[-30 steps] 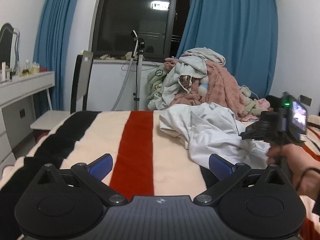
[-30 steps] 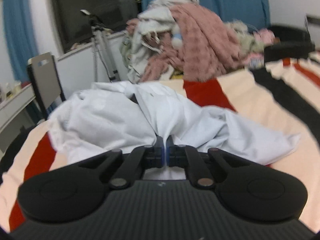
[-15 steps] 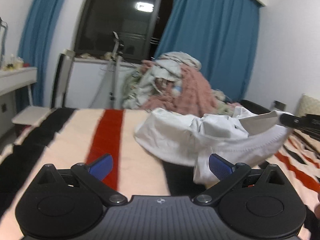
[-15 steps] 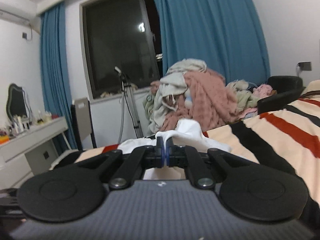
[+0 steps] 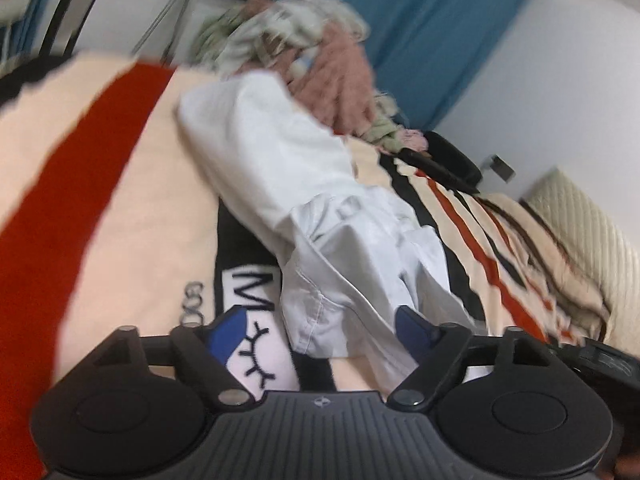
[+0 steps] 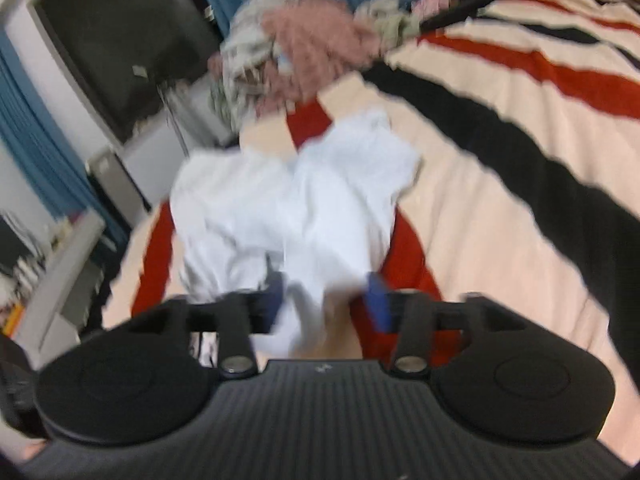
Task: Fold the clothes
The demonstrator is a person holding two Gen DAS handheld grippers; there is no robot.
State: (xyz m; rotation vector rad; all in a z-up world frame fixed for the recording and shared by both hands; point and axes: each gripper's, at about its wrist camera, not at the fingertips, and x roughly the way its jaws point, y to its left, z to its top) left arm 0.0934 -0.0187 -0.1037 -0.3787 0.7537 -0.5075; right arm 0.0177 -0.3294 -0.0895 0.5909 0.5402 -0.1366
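A crumpled white garment (image 5: 320,216) lies on the striped bed cover (image 5: 100,184); it also shows in the right wrist view (image 6: 288,208). My left gripper (image 5: 320,332) is open, its blue pads (image 5: 226,330) on either side of the garment's near hem, low over the bed. My right gripper (image 6: 326,300) is open too, with the garment's near end lying loose between its fingers (image 6: 378,300). Both views are motion-blurred.
A heap of pink and pale clothes (image 5: 320,44) is piled at the far end of the bed, also in the right wrist view (image 6: 304,40). A dark window (image 6: 120,40), blue curtains (image 5: 420,36), a chair (image 6: 116,176) and a white dresser (image 6: 52,272) stand beyond.
My right gripper has opened and let go of the white garment, which has dropped back onto the bed. Both grippers have tilted down toward the cover; the left one has closed in on the garment.
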